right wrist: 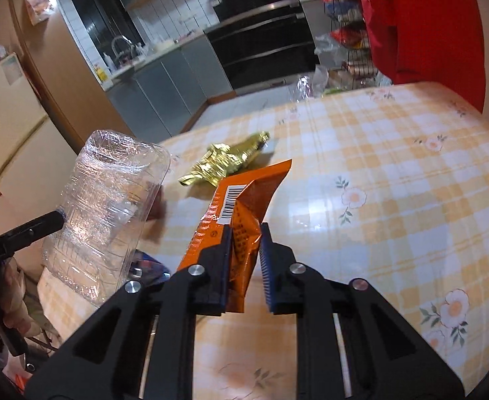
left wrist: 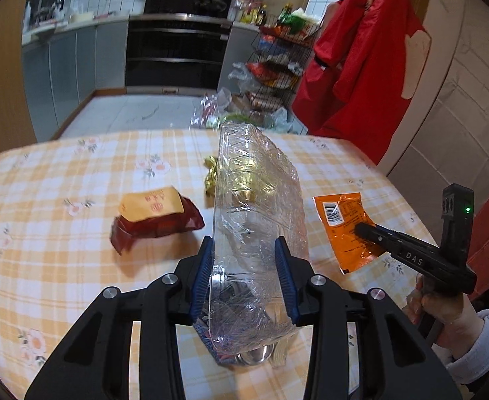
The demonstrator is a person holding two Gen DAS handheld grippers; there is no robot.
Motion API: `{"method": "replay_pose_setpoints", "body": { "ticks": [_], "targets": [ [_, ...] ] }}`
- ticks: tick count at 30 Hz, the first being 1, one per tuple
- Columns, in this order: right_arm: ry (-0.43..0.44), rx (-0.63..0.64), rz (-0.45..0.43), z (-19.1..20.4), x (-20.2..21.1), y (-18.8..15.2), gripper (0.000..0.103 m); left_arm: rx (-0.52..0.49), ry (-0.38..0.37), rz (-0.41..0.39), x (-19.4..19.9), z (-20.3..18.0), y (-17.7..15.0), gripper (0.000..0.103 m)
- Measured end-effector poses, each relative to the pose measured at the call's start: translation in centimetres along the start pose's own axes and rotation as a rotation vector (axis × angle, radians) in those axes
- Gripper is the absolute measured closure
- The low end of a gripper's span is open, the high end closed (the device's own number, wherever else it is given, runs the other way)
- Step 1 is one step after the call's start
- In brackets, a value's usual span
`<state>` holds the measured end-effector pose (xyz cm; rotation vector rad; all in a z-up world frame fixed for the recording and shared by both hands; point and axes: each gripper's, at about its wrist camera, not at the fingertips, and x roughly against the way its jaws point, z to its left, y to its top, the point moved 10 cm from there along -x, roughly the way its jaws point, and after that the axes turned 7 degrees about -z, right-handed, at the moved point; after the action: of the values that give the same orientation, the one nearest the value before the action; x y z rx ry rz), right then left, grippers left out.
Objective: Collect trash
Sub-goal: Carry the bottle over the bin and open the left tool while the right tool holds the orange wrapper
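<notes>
Two pieces of trash are held clear of the checked tablecloth (right wrist: 394,173): a crushed clear plastic bottle (left wrist: 257,220) is pinched at its lower end by the left gripper (left wrist: 244,276), and an orange foil wrapper (right wrist: 241,220) is clamped in the nearly closed right gripper (right wrist: 246,260). Both are judged light; the bottle looks springy and slick, best taken across its flattened sides, the wrapper limp and crinkly. A gold foil wrapper (right wrist: 228,161) and a red-and-yellow packet (left wrist: 158,218) are left on the table.
</notes>
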<state>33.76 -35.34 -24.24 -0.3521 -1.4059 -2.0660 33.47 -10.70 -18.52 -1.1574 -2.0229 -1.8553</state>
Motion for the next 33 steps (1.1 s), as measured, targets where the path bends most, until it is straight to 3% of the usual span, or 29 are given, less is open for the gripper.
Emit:
{"method": "replay_pose_setpoints", "body": {
  "ticks": [8, 16, 26, 33],
  "targets": [
    [0.021, 0.036, -0.092, 3.2, 6.1, 1.3, 0.084, -0.042, 0.021, -0.098, 6.8, -1.3, 1.1, 0.067],
    [0.045, 0.079, -0.153, 6.5, 11.5, 1.0, 0.084, -0.04, 0.011, -0.162, 13.8, -2.3, 0.1, 0.066],
    [0.066, 0.162, -0.221, 10.8, 17.5, -0.3, 0.084, -0.057, -0.015, -0.203, 21.3, -3.9, -4.5, 0.066],
    [0.09, 0.166, -0.245, 13.1, 20.2, -2.1, 0.084, -0.026, -0.016, -0.195, 23.6, -4.2, -8.8, 0.066]
  ]
}}
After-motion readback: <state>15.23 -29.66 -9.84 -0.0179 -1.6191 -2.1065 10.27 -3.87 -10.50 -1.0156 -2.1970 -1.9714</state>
